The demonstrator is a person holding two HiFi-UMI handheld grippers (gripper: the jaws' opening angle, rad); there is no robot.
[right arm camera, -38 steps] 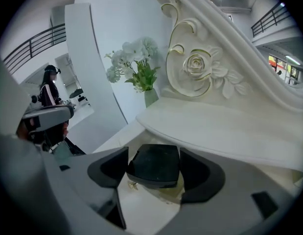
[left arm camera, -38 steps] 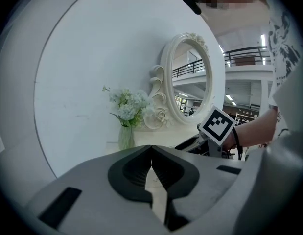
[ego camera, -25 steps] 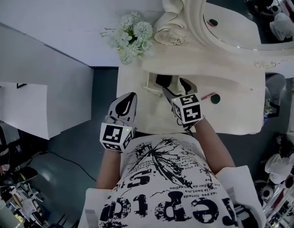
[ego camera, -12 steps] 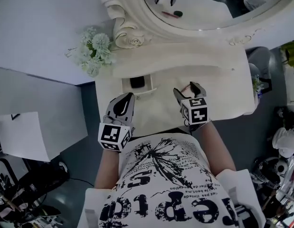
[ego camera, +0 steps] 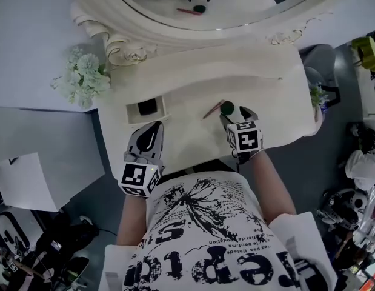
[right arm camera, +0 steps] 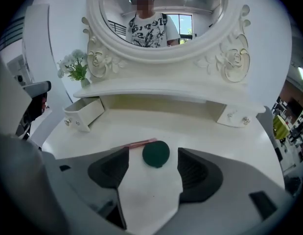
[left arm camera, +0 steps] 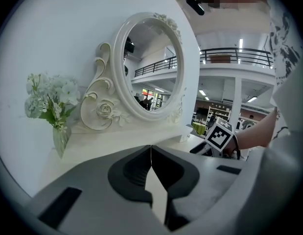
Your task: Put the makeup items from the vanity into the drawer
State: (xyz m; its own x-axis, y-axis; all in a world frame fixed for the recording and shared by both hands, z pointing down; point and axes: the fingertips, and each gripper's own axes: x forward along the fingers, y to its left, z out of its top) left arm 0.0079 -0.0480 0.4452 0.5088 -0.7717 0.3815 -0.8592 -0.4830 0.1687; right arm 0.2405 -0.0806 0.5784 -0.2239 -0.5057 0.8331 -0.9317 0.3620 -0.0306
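Note:
A dark green round compact [right arm camera: 156, 153] lies on the white vanity top [right arm camera: 200, 131], with a thin pink pencil [right arm camera: 140, 143] touching its left side. My right gripper [right arm camera: 152, 167] is open, and the compact sits between its fingertips at table level. From the head view the compact [ego camera: 228, 108] and pencil [ego camera: 211, 110] lie just ahead of the right gripper [ego camera: 238, 115]. The small drawer [ego camera: 146, 108] stands open at the left with a black item in it. My left gripper [ego camera: 148, 133] hovers shut and empty near the drawer, its jaws pressed together [left arm camera: 151, 153].
An oval mirror [right arm camera: 156, 13] in a carved white frame rises behind the top. White flowers in a vase [ego camera: 83, 77] stand at the far left. A second small drawer [right arm camera: 234, 115] at the right is closed. The vanity's front edge is right under my grippers.
My right gripper has pulled away from the open drawer, leaving the black item inside, and moved right to the green compact. The left gripper has stayed put.

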